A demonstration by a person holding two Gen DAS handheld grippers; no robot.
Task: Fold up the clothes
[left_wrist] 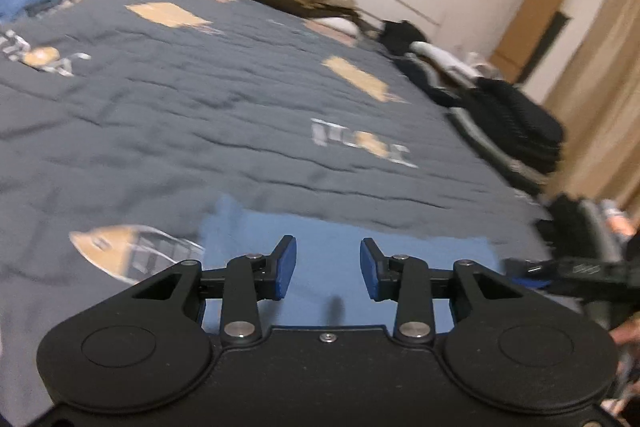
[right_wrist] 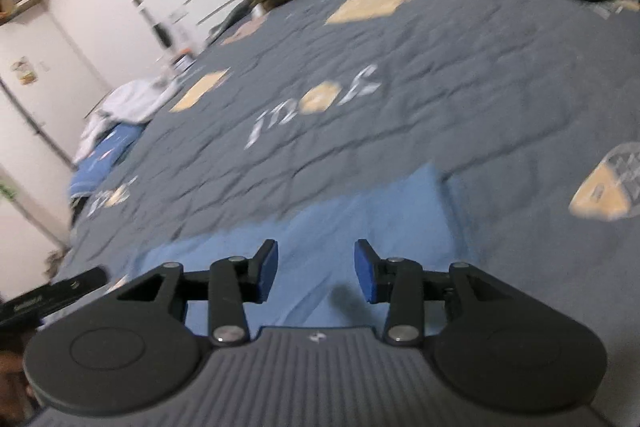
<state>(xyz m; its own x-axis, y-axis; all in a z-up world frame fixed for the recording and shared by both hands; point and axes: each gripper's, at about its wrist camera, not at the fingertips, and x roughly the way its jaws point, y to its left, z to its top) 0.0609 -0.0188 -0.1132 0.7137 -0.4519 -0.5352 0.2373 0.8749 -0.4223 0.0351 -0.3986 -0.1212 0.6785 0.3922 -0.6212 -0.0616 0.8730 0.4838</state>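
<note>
A light blue garment (left_wrist: 332, 259) lies flat on the dark grey quilt (left_wrist: 240, 99), at the quilt's near edge, just under both tools. Its long axis runs across the near edge, side to side in both views; a narrower flap points away toward the quilt's middle.

The left gripper (left_wrist: 328, 269) hovers over the garment with its blue pads apart and nothing between them. The right gripper (right_wrist: 316, 269) does the same, jaws apart and empty.

Only the left wrist view shows the stack of dark clothes (left_wrist: 516, 119) along the quilt's right edge. Only the right wrist view shows the white door (right_wrist: 36, 99) beyond the quilt's left side. Both frames are blurred.
</note>
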